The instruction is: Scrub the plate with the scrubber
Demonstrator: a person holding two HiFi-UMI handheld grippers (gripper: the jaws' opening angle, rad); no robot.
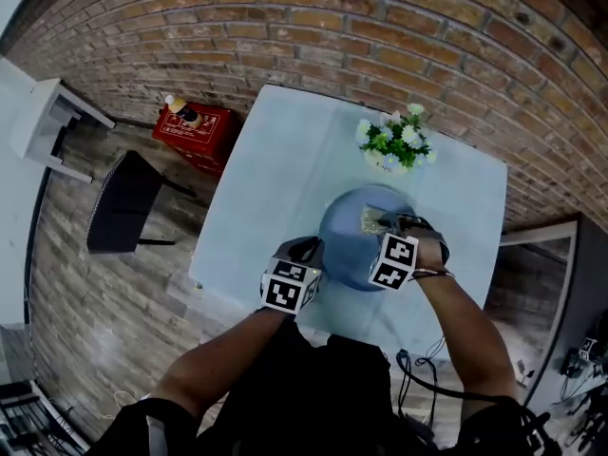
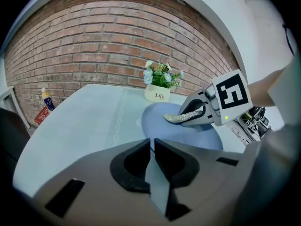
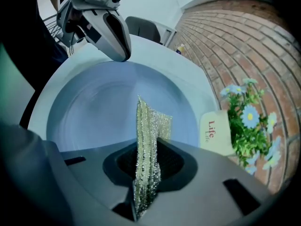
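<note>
A round blue plate (image 1: 350, 238) lies on the pale table (image 1: 275, 179), near its front edge. My left gripper (image 1: 313, 253) is shut on the plate's near-left rim; in the left gripper view a thin sliver of the rim (image 2: 151, 147) shows between the nearly closed jaws. My right gripper (image 1: 385, 224) is shut on a glittery silver-gold scrubber (image 1: 372, 219) over the plate's far right part. In the right gripper view the scrubber (image 3: 148, 135) sticks out from the jaws towards the plate (image 3: 89, 117), and the left gripper (image 3: 117, 46) is at the plate's far rim.
A small white pot of flowers (image 1: 394, 145) stands just beyond the plate, close to the right gripper. On the floor to the left are a red box (image 1: 195, 131), a black chair (image 1: 123, 202) and white furniture (image 1: 47, 126). A brick wall runs behind the table.
</note>
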